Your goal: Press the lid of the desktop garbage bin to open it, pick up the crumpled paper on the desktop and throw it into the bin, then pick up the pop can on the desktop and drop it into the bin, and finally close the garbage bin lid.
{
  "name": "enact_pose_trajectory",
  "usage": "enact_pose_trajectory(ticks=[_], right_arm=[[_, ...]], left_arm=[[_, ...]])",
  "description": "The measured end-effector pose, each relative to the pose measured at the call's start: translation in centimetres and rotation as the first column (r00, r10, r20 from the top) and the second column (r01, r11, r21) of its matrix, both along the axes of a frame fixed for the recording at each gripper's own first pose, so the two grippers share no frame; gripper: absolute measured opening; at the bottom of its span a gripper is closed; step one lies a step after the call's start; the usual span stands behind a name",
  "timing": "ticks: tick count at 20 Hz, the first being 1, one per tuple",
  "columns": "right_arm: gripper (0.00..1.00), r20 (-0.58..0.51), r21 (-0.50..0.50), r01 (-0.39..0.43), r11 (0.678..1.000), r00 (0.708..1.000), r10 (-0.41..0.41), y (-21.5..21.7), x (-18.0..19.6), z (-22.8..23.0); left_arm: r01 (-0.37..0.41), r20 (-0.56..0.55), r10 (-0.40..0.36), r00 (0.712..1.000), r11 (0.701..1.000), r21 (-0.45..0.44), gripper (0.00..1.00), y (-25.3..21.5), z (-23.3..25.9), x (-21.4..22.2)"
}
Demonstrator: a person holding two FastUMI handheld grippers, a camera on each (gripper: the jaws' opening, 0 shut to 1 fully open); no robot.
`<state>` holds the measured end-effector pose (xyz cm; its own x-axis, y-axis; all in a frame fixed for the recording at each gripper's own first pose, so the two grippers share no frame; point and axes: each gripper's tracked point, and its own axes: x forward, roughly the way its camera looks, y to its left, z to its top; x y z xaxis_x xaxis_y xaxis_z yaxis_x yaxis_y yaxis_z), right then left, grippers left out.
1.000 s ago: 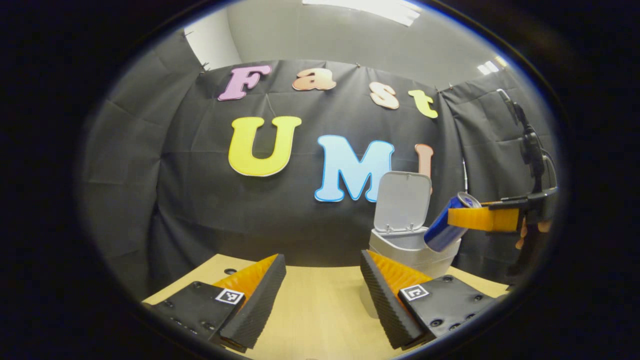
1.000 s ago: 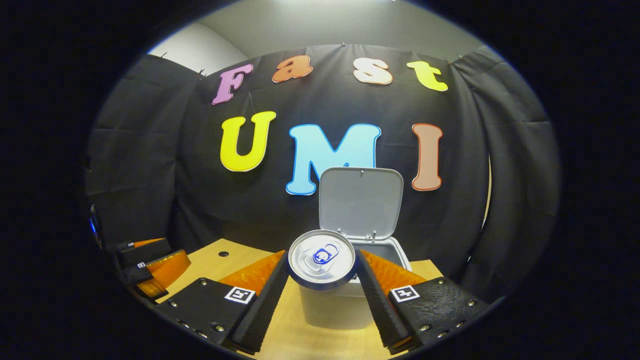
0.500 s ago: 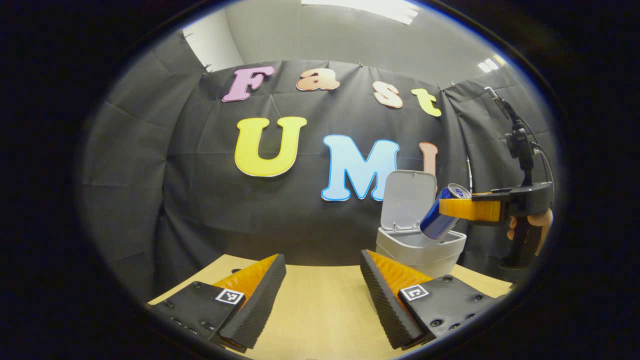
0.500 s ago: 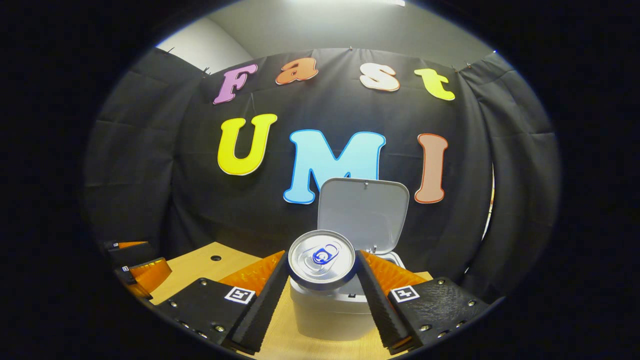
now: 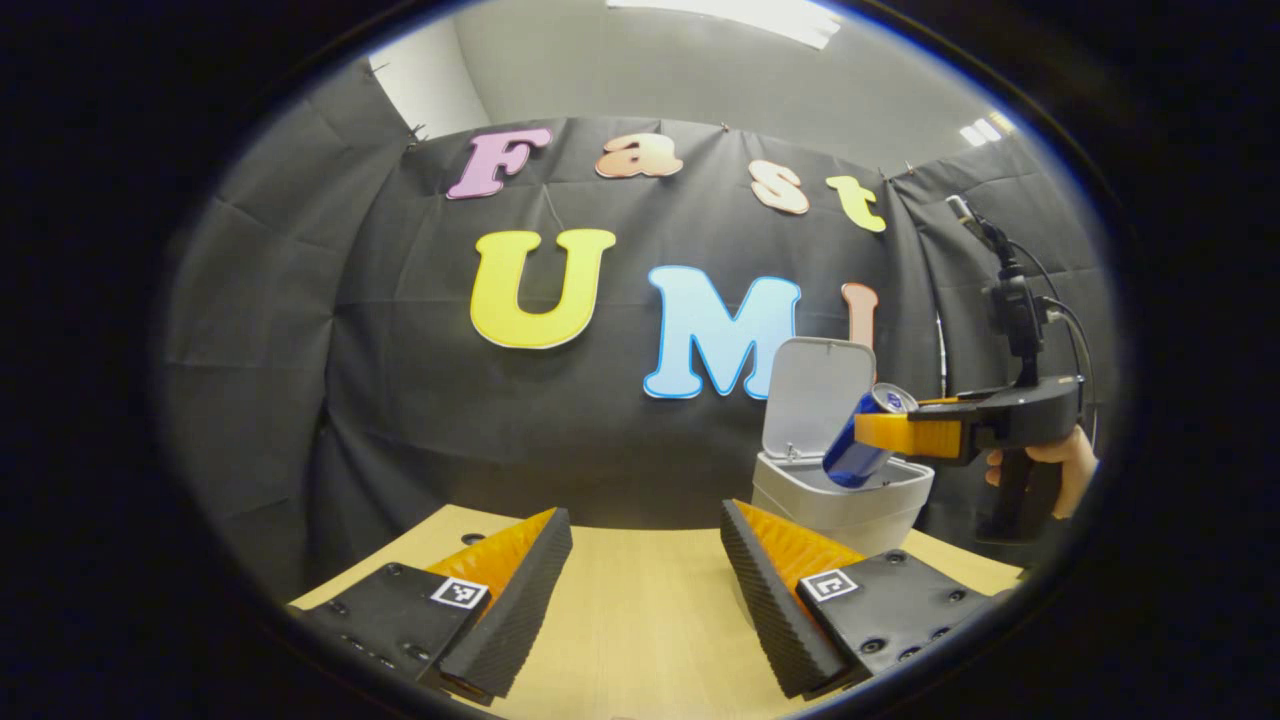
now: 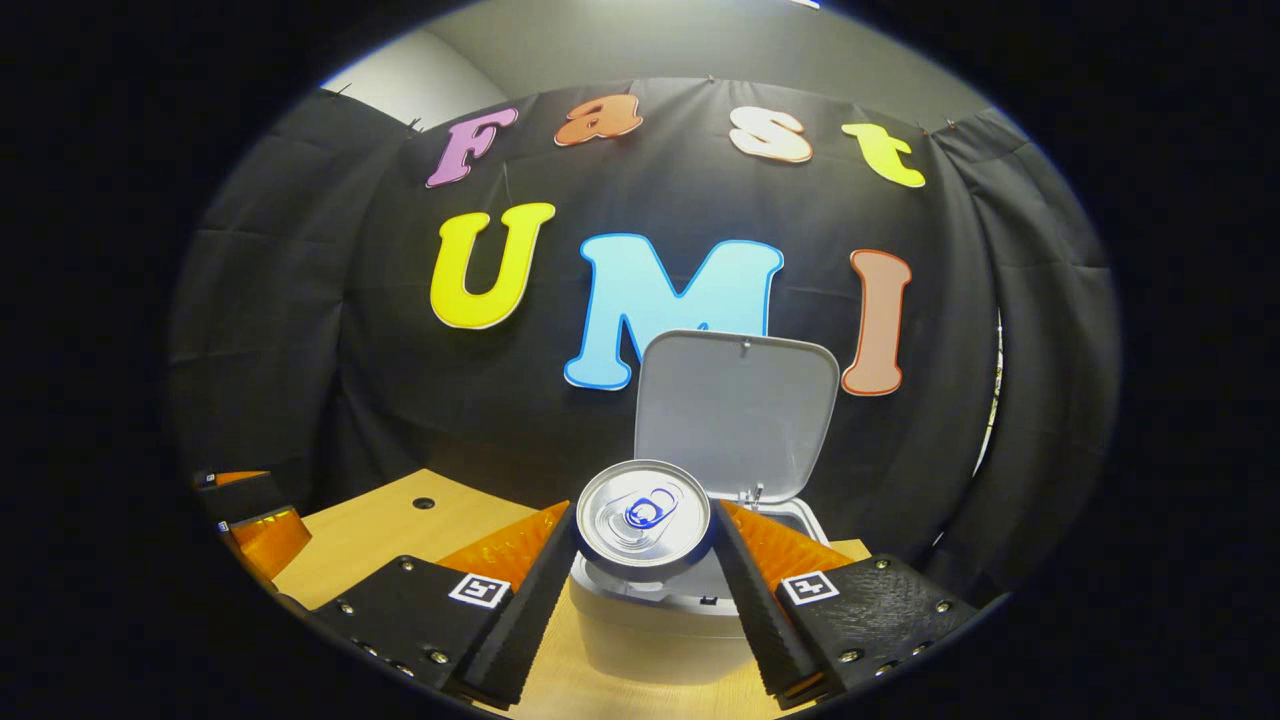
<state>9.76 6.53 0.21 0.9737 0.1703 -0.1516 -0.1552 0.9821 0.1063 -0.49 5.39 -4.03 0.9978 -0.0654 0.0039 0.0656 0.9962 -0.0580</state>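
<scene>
Two jobs look left: drop the pop can (image 6: 643, 517) and shut the lid (image 6: 737, 408). The right gripper (image 6: 643, 560) squeezes the can with both fingers, tilted over the open garbage bin (image 5: 842, 497) on the desk (image 5: 640, 610). The left gripper (image 5: 645, 585) hangs wide open, holding nothing. No crumpled paper lies on the desk, so it is likely inside.

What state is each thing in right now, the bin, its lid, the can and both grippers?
Bin: open, standing on the table.
Lid: raised upright behind the opening.
Can: held tilted, lower end at the bin's opening, not yet released.
Right gripper: shut on the can.
Left gripper: open, holding nothing, over the table.
</scene>
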Motion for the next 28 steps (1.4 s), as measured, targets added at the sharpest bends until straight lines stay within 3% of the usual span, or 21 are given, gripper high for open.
enact_pose_trajectory(ticks=[8,21,28], right_arm=[[0.85,0.001,-0.053,0.001,0.999,1.0,-0.001,0.3,0.4,-0.5],[0.88,0.068,-0.044,0.042,0.998,0.997,-0.039,-1.4,0.2,2.9],[0.89,0.068,0.009,0.037,0.999,0.997,-0.037,-2.3,2.0,6.0]], left_arm=[[-0.027,-0.012,0.027,1.0,1.0,-0.001,1.0,1.0,-0.4,-0.6],[-0.027,0.014,0.027,1.0,1.0,0.009,1.0,1.0,0.6,-2.7],[-0.046,0.016,0.046,0.999,0.999,-0.011,1.0,0.5,0.8,-3.7]])
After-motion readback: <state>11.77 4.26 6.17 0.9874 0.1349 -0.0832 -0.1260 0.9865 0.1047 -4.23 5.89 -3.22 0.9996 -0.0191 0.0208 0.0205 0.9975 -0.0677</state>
